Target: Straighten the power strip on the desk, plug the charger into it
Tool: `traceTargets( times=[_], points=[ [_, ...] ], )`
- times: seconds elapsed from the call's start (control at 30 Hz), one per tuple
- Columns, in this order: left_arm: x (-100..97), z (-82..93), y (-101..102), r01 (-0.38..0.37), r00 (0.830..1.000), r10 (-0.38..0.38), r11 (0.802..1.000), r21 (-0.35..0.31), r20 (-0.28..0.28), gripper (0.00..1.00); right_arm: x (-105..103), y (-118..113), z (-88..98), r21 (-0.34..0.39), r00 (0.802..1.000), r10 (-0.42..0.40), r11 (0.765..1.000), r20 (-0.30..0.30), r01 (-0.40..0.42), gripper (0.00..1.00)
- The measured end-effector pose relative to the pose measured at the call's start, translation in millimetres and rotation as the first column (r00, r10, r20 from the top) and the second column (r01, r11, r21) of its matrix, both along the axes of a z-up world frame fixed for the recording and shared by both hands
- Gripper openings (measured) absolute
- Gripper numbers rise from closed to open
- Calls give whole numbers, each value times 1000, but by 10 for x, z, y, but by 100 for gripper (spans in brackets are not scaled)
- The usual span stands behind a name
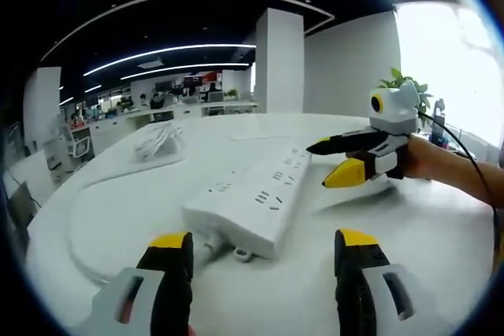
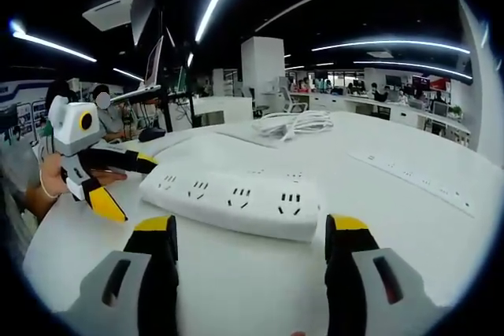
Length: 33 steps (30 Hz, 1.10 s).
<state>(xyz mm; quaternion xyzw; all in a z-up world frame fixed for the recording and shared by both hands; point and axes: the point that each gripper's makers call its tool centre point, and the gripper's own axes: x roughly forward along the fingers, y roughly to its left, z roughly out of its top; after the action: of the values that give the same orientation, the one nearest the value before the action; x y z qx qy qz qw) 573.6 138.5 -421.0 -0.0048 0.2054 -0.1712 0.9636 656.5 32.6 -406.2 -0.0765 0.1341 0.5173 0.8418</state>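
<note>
Power strip point(image 1: 252, 194) lies flat on the white table point(image 1: 409, 234), its long axis running diagonally away from the left tongs point(image 1: 264, 248), whose jaws are wide and empty just short of its cord end. Right tongs point(image 2: 250, 234), also wide, face its long side, equally near.

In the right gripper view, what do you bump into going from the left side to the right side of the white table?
Other yellow-tipped gripper → white rectangular power strip → bundle of white cable → second long white power strip.
</note>
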Motion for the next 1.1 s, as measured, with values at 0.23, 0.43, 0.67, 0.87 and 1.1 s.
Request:
traceTargets(
  times=[0.23, 0.43, 0.67, 0.87, 1.1],
  points=[
    [5, -2, -8, 12, 1000, -12, 1000, 6, 0, 72, -26, 23, -11, -4, 1000, 7, 1000, 0, -7, 76],
    [14, 4, -11, 15, 1000, -15, 1000, -2, 3, 69, -43, 50, -28, -5, 1000, 12, 1000, -1, -12, 75],
    [59, -12, 64, -30, 999, 30, 999, 44, 15, 57, -2, 42, -48, -8, 1000, 11, 1000, -3, -11, 73],
    [65, -3, 47, -30, 999, 30, 999, 27, 16, 57, 1, 25, -48, -3, 1000, 5, 1000, -2, -5, 71],
    [68, 0, 29, -28, 999, 28, 999, 21, 17, 57, 15, 8, -42, 2, 1000, -3, 1000, 3, 3, 68]
  ],
)
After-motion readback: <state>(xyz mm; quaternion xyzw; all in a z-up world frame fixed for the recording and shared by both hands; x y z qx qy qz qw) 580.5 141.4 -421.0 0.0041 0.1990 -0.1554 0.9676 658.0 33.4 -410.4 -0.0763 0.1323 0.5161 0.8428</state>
